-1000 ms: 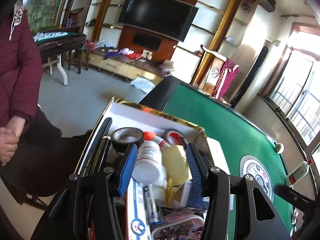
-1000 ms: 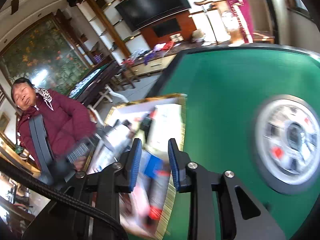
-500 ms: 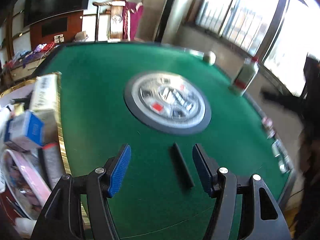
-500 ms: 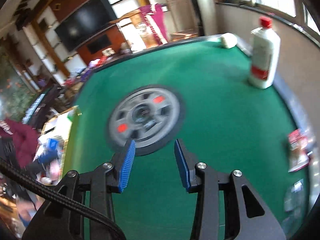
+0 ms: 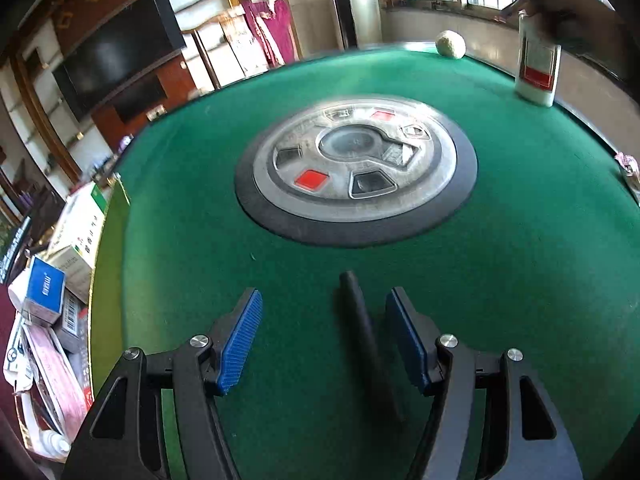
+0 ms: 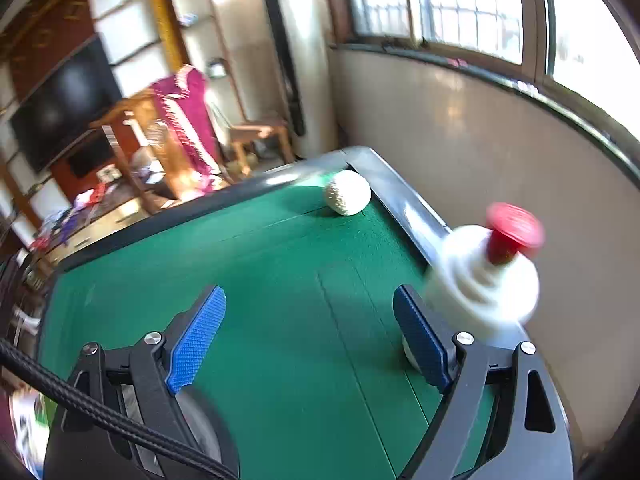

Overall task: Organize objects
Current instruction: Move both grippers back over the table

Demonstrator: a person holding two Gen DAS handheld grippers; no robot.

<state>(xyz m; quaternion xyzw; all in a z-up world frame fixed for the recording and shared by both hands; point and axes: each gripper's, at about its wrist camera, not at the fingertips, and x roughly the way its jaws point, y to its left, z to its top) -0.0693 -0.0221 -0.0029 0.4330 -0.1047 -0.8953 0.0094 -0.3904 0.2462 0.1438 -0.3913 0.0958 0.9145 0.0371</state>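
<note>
In the left wrist view my left gripper (image 5: 324, 336) is open and empty, low over the green felt. A black stick (image 5: 362, 328) lies on the felt between its fingers, nearer the right one. In the right wrist view my right gripper (image 6: 310, 336) is open wide near the table's far right corner. A white bottle with a red cap (image 6: 486, 280) stands just outside its right finger, by the rim. It also shows in the left wrist view (image 5: 538, 68), with the right gripper above it. A pale ball (image 6: 347, 193) sits in the corner, also in the left wrist view (image 5: 451, 43).
A round control panel (image 5: 356, 168) is set in the middle of the table. A gold-rimmed box (image 5: 110, 240) at the left edge holds several cartons and packets (image 5: 76, 240). A small wrapper (image 5: 628, 162) lies at the right rim. The raised black rim (image 6: 400, 196) bounds the felt.
Both grippers swung away from the box on the left toward the table. The left came down over the black stick. The right opened wider and moved to the far corner beside the white bottle.
</note>
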